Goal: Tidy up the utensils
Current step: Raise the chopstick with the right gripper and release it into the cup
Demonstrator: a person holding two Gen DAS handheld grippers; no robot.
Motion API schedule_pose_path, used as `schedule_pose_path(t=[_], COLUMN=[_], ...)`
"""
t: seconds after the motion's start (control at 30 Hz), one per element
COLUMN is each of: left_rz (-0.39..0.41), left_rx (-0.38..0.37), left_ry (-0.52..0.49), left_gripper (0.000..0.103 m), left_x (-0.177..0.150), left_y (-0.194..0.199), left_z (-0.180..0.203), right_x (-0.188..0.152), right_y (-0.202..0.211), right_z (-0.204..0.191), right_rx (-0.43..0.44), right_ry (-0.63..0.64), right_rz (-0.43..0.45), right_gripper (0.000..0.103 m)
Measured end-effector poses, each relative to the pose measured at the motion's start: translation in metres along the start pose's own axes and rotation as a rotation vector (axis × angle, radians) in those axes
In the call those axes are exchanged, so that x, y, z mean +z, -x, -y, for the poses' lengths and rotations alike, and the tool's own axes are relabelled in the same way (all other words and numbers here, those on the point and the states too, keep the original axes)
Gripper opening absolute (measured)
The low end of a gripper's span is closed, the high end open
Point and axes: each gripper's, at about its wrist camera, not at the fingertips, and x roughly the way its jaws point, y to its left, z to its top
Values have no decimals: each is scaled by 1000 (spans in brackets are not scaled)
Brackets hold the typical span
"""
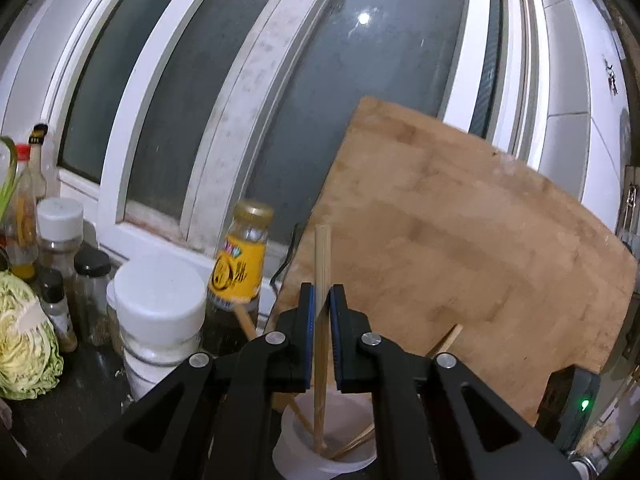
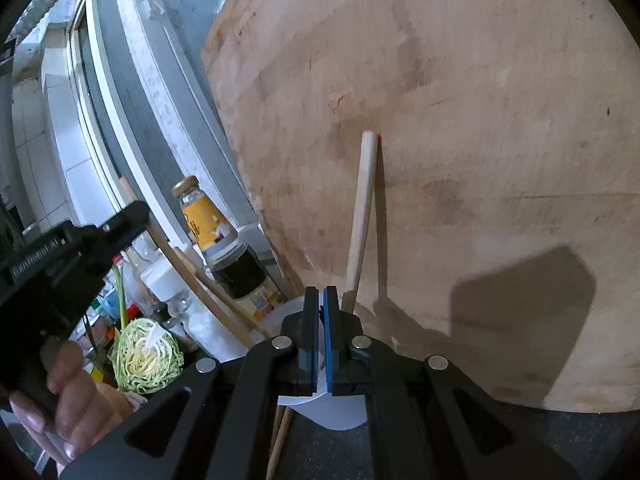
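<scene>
In the left wrist view my left gripper point(image 1: 322, 296) is shut on a pair of bamboo chopsticks point(image 1: 322, 256). They stand nearly upright with their lower ends inside a white cup point(image 1: 320, 466). Other chopsticks point(image 1: 446, 340) lean out of that cup to either side. The right wrist view shows my right gripper point(image 2: 320, 300) shut just above the white cup point(image 2: 340, 412), with nothing seen between its pads. A round wooden handle point(image 2: 364, 208) rises from the cup beside its right finger. Chopstick ends point(image 2: 280, 444) stick out below it. The left gripper point(image 2: 138, 210), held by a hand, is at the left.
A big wooden cutting board point(image 1: 460, 240) point(image 2: 460, 140) leans against the window right behind the cup. Left of the cup stand a yellow-labelled bottle point(image 1: 240, 256), a white-lidded jar point(image 1: 160, 312), several spice jars and a cut cabbage point(image 1: 24, 344). A device with a green light point(image 1: 585, 405) sits at the right.
</scene>
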Motion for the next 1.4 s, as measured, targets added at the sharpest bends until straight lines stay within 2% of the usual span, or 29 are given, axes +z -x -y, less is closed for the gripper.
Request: schedule_pose_path(t=[0.27,0.53,0.6,0.63,0.67,0.73,0.8,0.87,0.9,0.93,0.97,1.03,1.13,1.23,1.4], left_rz=[-43,-72,-68,-63,-56,-37,-8,26,40,54,60,58,66,79,52], left_rx=[-1,24,28,31,35,39,49,72,90,105,111,152,204,239,279], left_ry=[9,-38,-51,-61,-73,-105,-139,-169,-179,-185,-187,-200,-223,-229,-196], left_gripper=[7,7,7,7,12,21,32,54,59,65,70,76,89,98,101], left_x=[-11,-25,-27,-27,-27,-26,-26,-26,-26,-26,-26,-27,-31,-39,-52], left_y=[-10,-14,-12,-10,-7,2,15,29,35,44,49,60,73,82,84], left_z=[-7,-6,-5,-5,-4,-2,0,1,1,1,-1,-3,-7,-14,-36], right_x=[-1,-1,-2,-2,-3,-4,-4,-4,-4,-5,-5,-5,-5,-5,-7], right_y=[-3,0,3,5,6,12,17,21,24,27,29,34,41,46,46], right_z=[-3,-5,-7,-8,-9,-10,-13,-15,-15,-16,-18,-21,-23,-26,-33], right_rx=[0,0,5,10,12,18,28,33,30,25,21,16,22,27,19], right_ry=[-2,-2,-2,-1,-1,-3,5,12,13,15,21,38,32,39,71], right_rz=[-27,-52,-55,-55,-53,-41,-38,-30,-23,-14,-4,8,23,30,23], right_gripper=[3,4,7,14,22,29,29,36,40,49,51,52,60,61,63])
